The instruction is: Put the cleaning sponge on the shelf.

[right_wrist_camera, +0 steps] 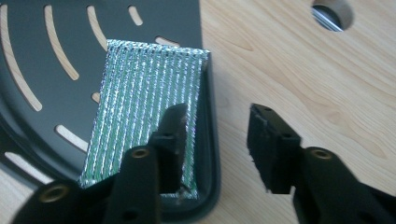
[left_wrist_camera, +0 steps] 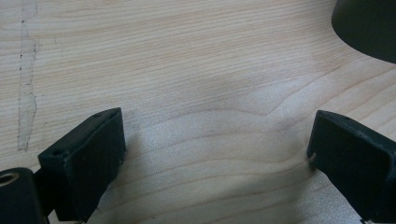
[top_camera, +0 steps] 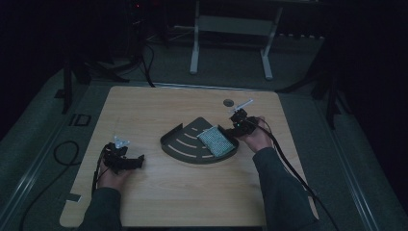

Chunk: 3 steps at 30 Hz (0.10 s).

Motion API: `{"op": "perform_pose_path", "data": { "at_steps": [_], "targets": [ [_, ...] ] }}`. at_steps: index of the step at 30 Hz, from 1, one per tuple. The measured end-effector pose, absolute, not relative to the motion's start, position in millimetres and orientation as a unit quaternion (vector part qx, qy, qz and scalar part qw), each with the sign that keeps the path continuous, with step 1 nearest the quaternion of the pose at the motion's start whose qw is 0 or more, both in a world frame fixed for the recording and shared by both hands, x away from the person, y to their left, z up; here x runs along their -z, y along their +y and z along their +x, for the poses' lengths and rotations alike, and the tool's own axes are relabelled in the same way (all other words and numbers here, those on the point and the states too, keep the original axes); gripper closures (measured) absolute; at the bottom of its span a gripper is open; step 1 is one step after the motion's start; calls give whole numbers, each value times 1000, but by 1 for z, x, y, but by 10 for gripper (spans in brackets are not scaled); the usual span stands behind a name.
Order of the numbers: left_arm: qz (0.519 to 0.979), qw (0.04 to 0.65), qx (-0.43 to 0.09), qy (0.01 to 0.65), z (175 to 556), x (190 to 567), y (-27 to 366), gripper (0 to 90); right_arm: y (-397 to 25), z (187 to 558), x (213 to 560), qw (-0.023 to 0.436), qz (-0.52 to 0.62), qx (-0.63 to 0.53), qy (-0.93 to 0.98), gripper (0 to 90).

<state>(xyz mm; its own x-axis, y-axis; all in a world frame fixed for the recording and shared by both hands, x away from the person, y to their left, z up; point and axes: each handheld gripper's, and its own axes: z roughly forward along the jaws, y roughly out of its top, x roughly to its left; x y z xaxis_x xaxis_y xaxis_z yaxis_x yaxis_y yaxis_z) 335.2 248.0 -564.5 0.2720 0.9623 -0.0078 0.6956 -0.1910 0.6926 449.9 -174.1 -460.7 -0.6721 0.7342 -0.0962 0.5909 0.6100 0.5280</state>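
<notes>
Left forearm (top_camera: 98, 209): nearest to the high camera, it enters from the bottom edge in a dark sleeve; the elbow is cut off.
Left gripper (top_camera: 126, 161): it rests low on the table at the left side, well apart from the tray. In its own view the jaws stand wide apart over bare wood, nothing between them.
Table (top_camera: 159, 192): light wood with clear grain; a pale scratch mark (left_wrist_camera: 25, 84) runs along the wood at the left of the left gripper view.
Tray (top_camera: 185, 144): dark, fan-shaped, with curved slots, at the middle of the table. One dark corner of it shows at the top right of the left gripper view.
Foil pad (right_wrist_camera: 142, 112): silver-green, ribbed; it lies in the tray against the right wall.
Right gripper (right_wrist_camera: 217, 140): jaws apart; one is over the pad, the other outside the tray wall over wood. Whether a jaw touches the pad I cannot tell.
Hole (right_wrist_camera: 332, 13): round, in the table near the far edge, partly cut off.
Room: very dark; a white frame (top_camera: 231, 29) stands behind the table, other details are hard to make out.
</notes>
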Motion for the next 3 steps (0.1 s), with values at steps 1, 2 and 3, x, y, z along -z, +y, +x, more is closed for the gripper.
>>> {"op": "perform_pose_path", "data": {
  "at_steps": [1,2,3],
  "targets": [
    [739,299,-222,561,335,564,248,46,-178,448,459,152,379,-236,882,520],
    [739,299,-222,561,335,564,248,45,-182,447,458,148,383,-239,880,494],
    [740,299,-222,561,335,564,248,45,-185,445,457,142,387,-239,879,463]
  ]
}}
